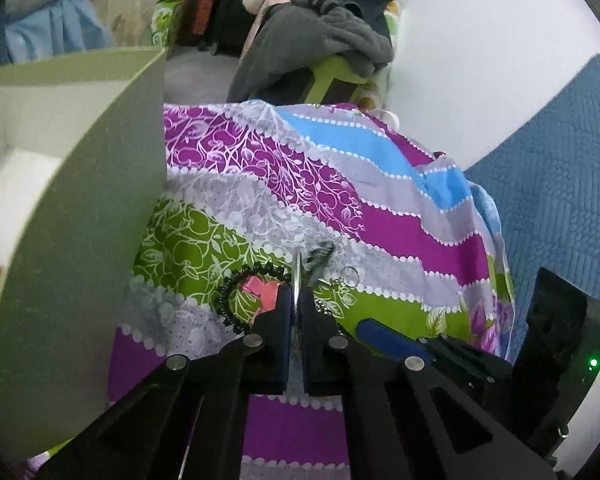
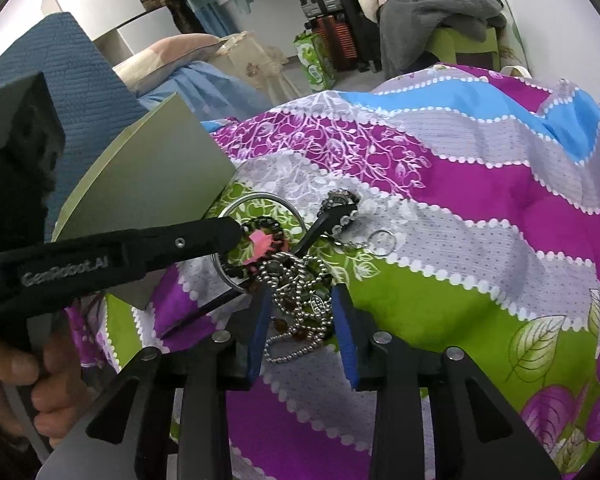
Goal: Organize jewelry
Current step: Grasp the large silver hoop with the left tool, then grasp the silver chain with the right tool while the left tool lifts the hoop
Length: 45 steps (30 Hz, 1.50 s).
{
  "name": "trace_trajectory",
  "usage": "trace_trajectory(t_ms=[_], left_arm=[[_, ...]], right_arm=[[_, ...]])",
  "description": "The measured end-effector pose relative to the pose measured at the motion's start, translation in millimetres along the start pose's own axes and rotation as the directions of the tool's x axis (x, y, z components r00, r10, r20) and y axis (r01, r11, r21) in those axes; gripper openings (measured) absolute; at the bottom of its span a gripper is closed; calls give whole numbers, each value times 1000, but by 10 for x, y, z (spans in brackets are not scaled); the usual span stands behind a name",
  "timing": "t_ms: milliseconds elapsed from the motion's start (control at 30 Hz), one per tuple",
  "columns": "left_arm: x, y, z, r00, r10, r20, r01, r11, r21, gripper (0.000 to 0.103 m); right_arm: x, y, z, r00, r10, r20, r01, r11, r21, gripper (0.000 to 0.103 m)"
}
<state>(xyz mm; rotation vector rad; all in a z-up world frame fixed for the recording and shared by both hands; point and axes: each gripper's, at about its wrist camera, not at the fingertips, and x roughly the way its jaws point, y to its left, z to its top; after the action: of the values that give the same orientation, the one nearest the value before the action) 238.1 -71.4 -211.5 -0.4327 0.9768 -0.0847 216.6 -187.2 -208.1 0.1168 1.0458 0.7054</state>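
Note:
My left gripper is shut on a thin silver bangle, seen edge-on between its blue pads; in the right wrist view the bangle is a round ring held at the left gripper's tip. A black coiled hair tie with a pink piece lies just left of it. My right gripper is open, its blue pads either side of a heap of silver ball chains. A small silver ring lies to the right. A grey-green box stands open at left.
Everything lies on a patterned purple, green and blue cloth. A blue textured mat is at right. A chair piled with grey clothes stands behind. Suitcases are at the back.

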Motion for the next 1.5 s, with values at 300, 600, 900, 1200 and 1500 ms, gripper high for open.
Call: trace_trajectory(t_ms=[300, 600, 900, 1200, 1500], left_arm=[[-223, 10, 1, 1000, -27, 10, 27, 999, 24, 2], [-423, -43, -9, 999, -45, 20, 43, 997, 68, 2], [-677, -101, -6, 997, -73, 32, 69, 991, 114, 2], [-894, -119, -24, 996, -73, 46, 66, 987, 144, 2], [-1176, -205, 70, 997, -60, 57, 49, 982, 185, 2]], right_arm=[[90, 107, -5, 999, 15, -32, -16, 1000, -23, 30], [183, 221, -56, 994, -82, -66, 75, 991, -108, 24], [93, 200, -69, 988, -141, -56, 136, 987, -83, 5], [-384, 139, 36, 989, -128, 75, 126, 992, 25, 5], [-725, 225, 167, 978, -166, 127, 153, 983, 104, 5]])
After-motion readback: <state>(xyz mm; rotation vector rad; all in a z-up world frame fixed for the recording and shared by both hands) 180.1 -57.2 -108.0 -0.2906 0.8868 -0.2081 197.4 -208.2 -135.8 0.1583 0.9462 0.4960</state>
